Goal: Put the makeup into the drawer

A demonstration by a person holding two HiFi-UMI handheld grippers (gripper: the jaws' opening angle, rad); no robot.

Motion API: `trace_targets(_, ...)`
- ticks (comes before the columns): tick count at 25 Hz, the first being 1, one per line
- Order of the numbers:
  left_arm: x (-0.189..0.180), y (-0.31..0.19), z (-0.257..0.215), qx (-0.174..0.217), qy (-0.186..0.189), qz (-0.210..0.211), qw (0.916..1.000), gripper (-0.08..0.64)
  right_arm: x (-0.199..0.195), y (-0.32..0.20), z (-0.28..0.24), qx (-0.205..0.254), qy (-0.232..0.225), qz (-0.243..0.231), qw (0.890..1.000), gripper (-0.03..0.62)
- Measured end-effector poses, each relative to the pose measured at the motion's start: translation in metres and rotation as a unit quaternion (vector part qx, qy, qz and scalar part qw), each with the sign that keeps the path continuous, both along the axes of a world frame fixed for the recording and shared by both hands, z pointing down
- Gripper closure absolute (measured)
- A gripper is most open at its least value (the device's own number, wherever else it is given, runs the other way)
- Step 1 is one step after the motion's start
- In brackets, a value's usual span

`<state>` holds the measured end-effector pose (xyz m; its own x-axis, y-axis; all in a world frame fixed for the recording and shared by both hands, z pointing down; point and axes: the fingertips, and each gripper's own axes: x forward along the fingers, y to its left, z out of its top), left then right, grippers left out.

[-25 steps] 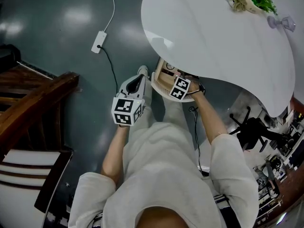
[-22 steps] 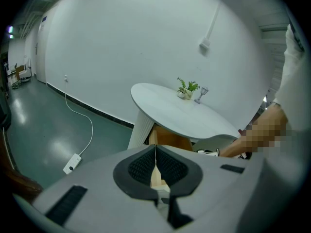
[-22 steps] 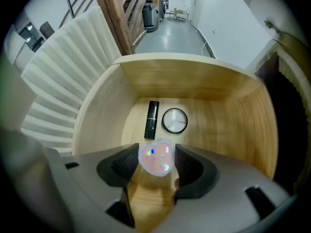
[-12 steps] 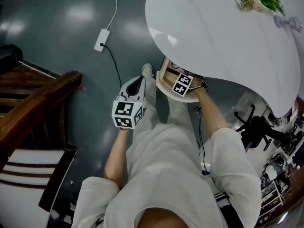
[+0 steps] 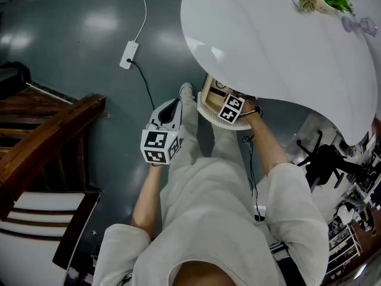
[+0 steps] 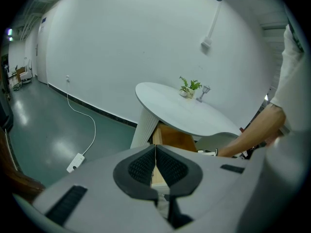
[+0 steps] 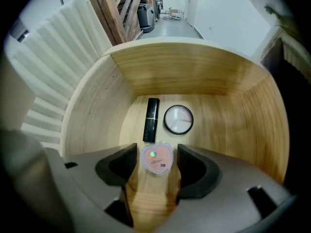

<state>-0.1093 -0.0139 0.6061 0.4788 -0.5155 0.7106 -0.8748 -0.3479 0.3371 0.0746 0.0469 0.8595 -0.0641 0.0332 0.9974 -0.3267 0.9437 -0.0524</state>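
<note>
A wooden drawer stands pulled out from under a round white desk, with the right hand-held gripper reaching into it. Its jaws are spread apart, and a heart-shaped pink compact lies flat on the drawer's floor between them, with a thin gap showing on either side. Deeper in the drawer, just beyond the heart-shaped pink compact, a black lipstick tube lies lengthwise toward the drawer's back wall. A round compact with a clear lid sits just beside it on the right, the two close but not touching. The left hand-held gripper is held outside the drawer, off its left side by the person's leg. Its jaws are pressed together with nothing between them, and it points toward the drawer and the desk above it. Farther left of the drawer, a white power strip lies on the grey floor.
</note>
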Motion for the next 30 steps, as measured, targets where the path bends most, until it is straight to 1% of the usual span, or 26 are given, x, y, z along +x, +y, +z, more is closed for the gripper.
trace_targets(6,0.019,-0.003,-0.001,0.005,0.013,0.011,0.9998,0.549,-0.011,-0.004,-0.025,0.028,-0.028,-0.011,0.999,0.365)
trace_targets(12,0.029,-0.006,-0.009,0.015,0.021,0.022,0.9994,0.549,-0.02,0.001,-0.053,0.047,-0.054,-0.003,0.997,0.391)
trace_targets(17,0.029,-0.008,-0.016,0.022,0.018,0.022,0.9993,0.548,-0.022,0.001,-0.083,0.077,-0.083,0.011,0.994,0.451)
trace_targets(19,0.03,-0.009,-0.019,0.025,0.017,0.024,0.9992,0.549,-0.021,-0.001,-0.099,0.095,-0.095,0.032,0.99,0.504)
trace_targets(21,0.033,-0.008,-0.021,0.027,0.016,0.029,0.9991,0.548,-0.018,-0.004,-0.115,0.109,-0.107,0.067,0.986,0.578)
trace_targets(22,0.035,-0.008,-0.023,0.028,0.015,0.032,0.999,0.549,-0.017,-0.005,-0.123,0.113,-0.114,0.085,0.983,0.595)
trace_targets(27,0.045,-0.012,-0.034,0.039,0.014,0.044,0.9982,0.548,-0.011,-0.01,-0.16,0.13,-0.151,0.161,0.967,0.595)
trace_targets(29,0.049,-0.013,-0.04,0.044,0.013,0.05,0.9977,0.549,-0.009,-0.014,-0.178,0.135,-0.175,0.198,0.955,0.595)
trace_targets(30,0.052,-0.014,-0.042,0.046,0.011,0.055,0.9974,0.548,-0.008,-0.017,-0.188,0.136,-0.191,0.222,0.947,0.595)
